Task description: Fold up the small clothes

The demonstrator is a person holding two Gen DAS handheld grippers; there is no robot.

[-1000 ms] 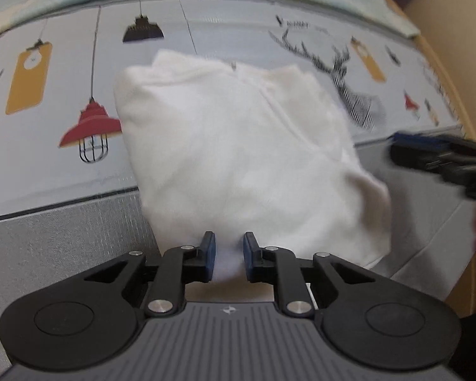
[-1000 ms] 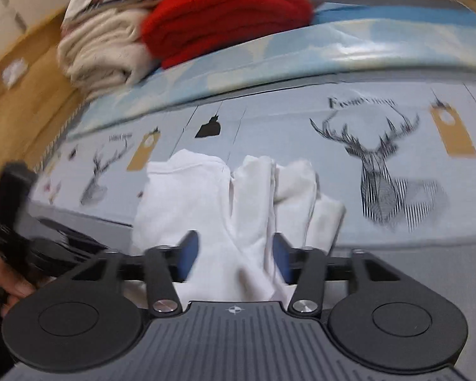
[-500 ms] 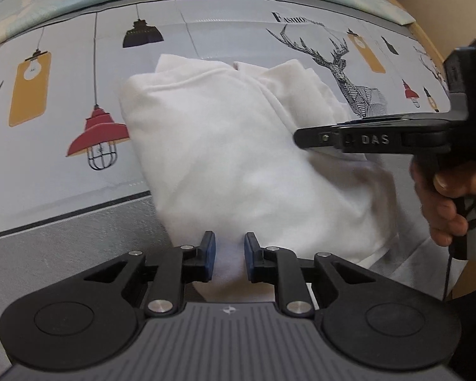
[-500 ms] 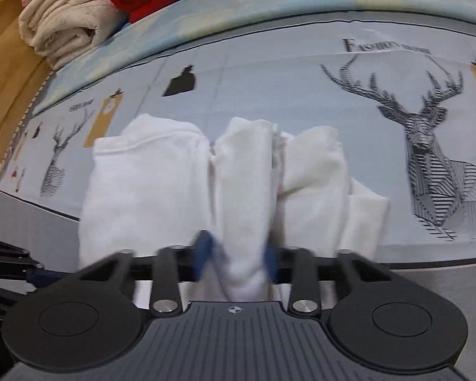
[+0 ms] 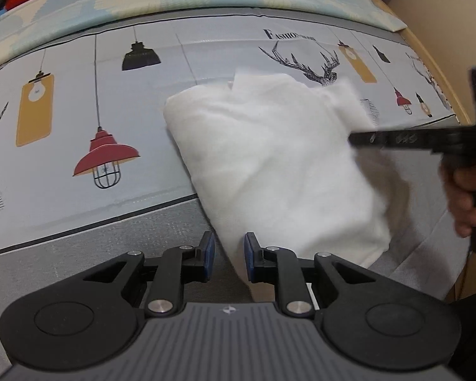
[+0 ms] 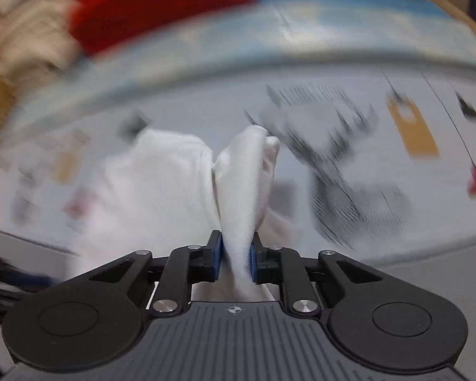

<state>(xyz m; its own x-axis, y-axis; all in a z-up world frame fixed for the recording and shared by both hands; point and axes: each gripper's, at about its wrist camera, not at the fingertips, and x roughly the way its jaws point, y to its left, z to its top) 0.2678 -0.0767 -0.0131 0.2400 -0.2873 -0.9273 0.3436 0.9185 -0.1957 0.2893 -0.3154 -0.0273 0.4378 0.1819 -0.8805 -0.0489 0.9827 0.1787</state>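
Observation:
A small white garment (image 5: 279, 162) lies partly folded on a printed tablecloth (image 5: 79, 101). My left gripper (image 5: 227, 254) is at its near left corner, jaws narrow with the cloth's edge between them. My right gripper (image 6: 234, 257) is shut on a bunched fold of the white garment (image 6: 244, 190) and lifts it; that view is motion-blurred. The right gripper also shows in the left wrist view (image 5: 396, 139), reaching in over the garment's right side, held by a hand (image 5: 466, 197).
A red folded garment (image 6: 161, 3) and a beige one (image 6: 22, 41) are stacked at the far side of the table. The table's wooden edge (image 5: 444, 73) runs along the right. The tablecloth has lamp and deer prints.
My right gripper closed on a fold of the white garment and is now pulling it up and across. The garment has shifted right in the left wrist view.

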